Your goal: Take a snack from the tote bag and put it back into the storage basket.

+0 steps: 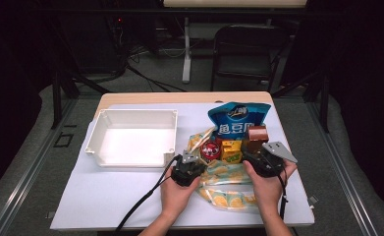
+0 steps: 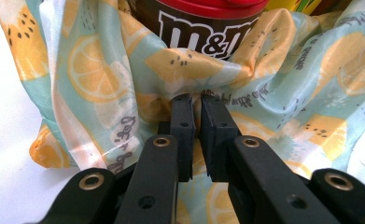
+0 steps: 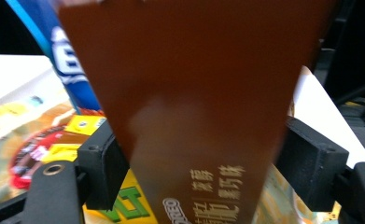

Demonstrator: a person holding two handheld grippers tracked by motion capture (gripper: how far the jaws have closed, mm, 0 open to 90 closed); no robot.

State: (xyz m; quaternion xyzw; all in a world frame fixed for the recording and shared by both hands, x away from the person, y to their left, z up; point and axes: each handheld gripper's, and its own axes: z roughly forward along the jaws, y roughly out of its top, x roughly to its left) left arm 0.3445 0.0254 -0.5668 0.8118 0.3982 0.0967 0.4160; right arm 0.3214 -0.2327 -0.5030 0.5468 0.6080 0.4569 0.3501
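Left tool: jaws together, pinching the lemon-print bag at its near left edge, which I hold on the bench. Right tool: clamped across a brown box, lifted at the bag's right. Far left: white tray, well apart. Risk, as I judge it: the box looks slick and wide, so it may slip and topple the candy tub.

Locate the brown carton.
The brown cardboard carton sits between the right tongs at centre-right in the high view, beside the yellow box, below the blue snack bag.
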